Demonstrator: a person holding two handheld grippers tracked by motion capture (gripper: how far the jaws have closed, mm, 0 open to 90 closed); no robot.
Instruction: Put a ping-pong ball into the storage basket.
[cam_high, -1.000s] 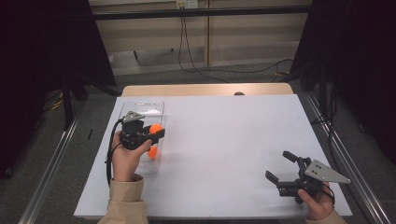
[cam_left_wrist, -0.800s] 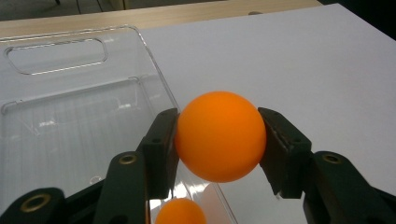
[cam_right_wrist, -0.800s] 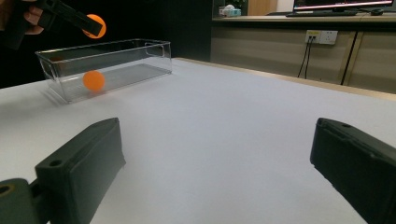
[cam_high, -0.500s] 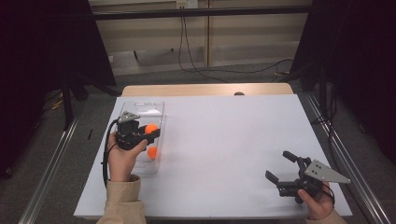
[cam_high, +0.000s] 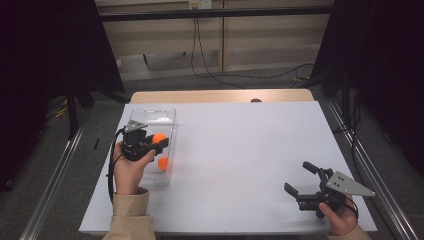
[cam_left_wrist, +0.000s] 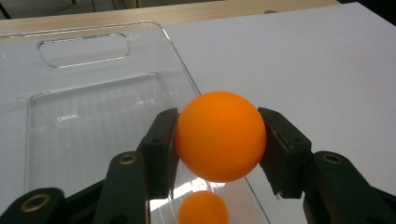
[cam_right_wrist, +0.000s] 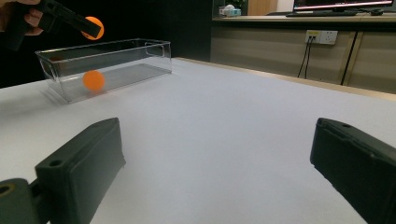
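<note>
My left gripper (cam_high: 158, 141) is shut on an orange ball (cam_left_wrist: 219, 136) and holds it above the clear plastic box (cam_high: 150, 116) at the table's left. In the right gripper view that held ball (cam_right_wrist: 95, 26) hangs over the box's rim (cam_right_wrist: 102, 45). A second orange ball (cam_high: 163, 162) lies on the box floor; I see this ball (cam_left_wrist: 203, 208) below the held one in the left gripper view. My right gripper (cam_high: 300, 177) stands open near the table's front right, with nothing between its jaws.
The white table top (cam_high: 240, 150) stretches wide between the box and my right gripper. A wooden strip (cam_high: 220, 96) runs along the far edge. Metal rails (cam_high: 55, 170) flank the table on both sides.
My left gripper has carried the orange ball a little farther away and left, over the box. The right gripper has stayed where it was.
</note>
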